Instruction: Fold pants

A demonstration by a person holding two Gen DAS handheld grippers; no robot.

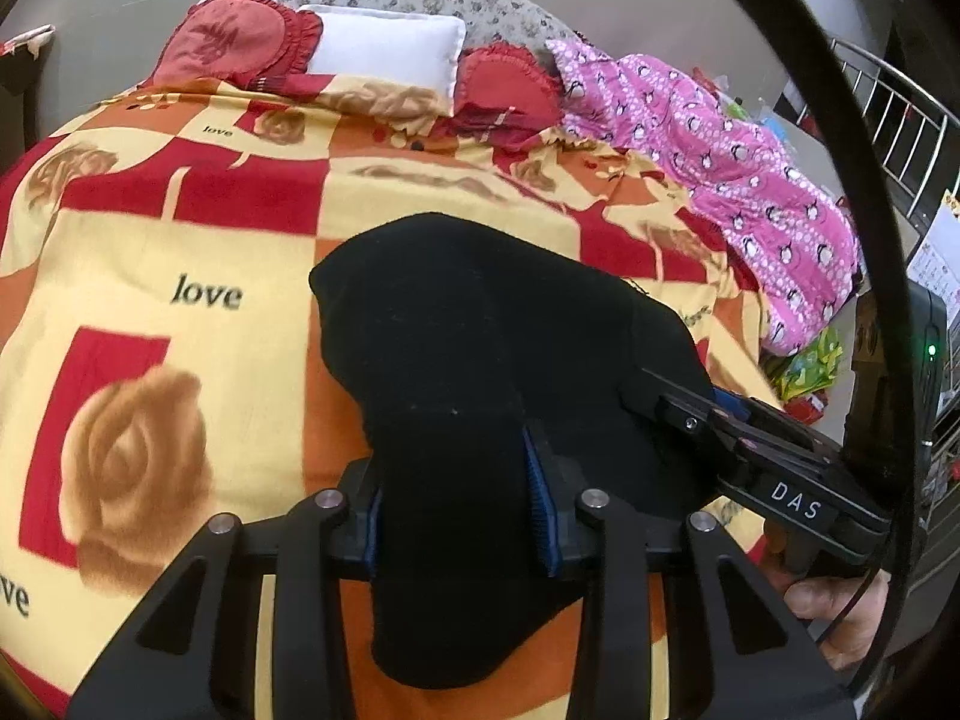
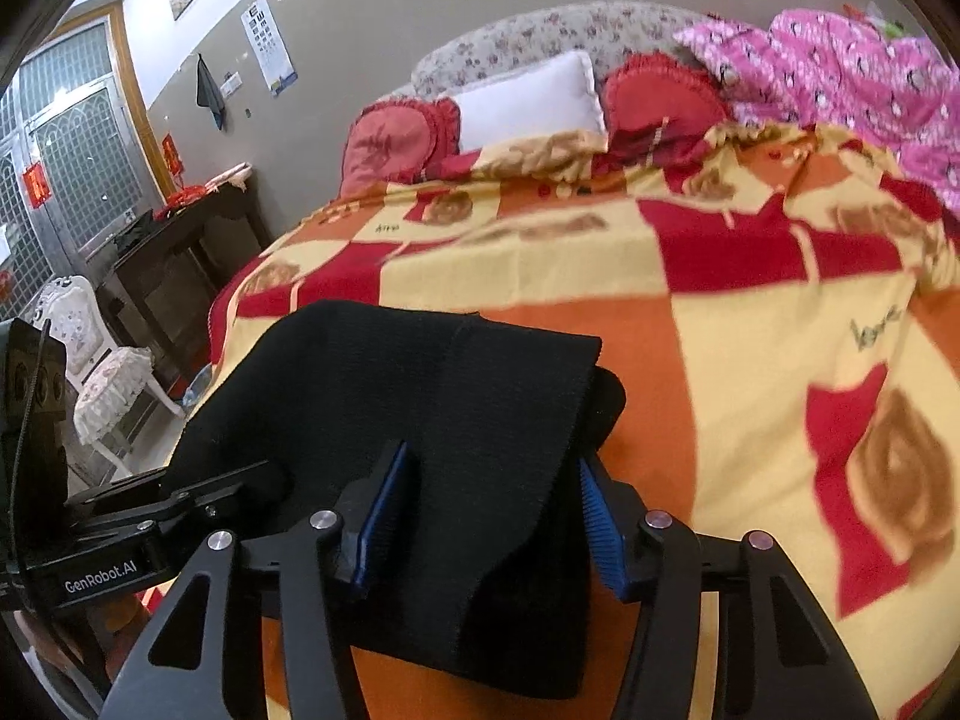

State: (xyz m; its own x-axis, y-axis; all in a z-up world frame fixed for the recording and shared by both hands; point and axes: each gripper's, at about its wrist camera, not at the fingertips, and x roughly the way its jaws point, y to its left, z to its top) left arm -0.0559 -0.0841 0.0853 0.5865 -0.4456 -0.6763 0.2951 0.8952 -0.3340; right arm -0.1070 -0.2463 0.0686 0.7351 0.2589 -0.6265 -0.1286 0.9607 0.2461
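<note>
A bedroom: a bed under a red, orange and yellow blanket [image 1: 180, 240], pillows at the far end. I hold black pants [image 1: 480, 330] near me, just above it. I should carry both edges level. My left gripper [image 1: 456, 510] and right gripper [image 2: 486, 516] each clamp the fabric.

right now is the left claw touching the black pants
Touching: the left wrist view shows the left claw with both blue pads pressed against the black pants.
</note>
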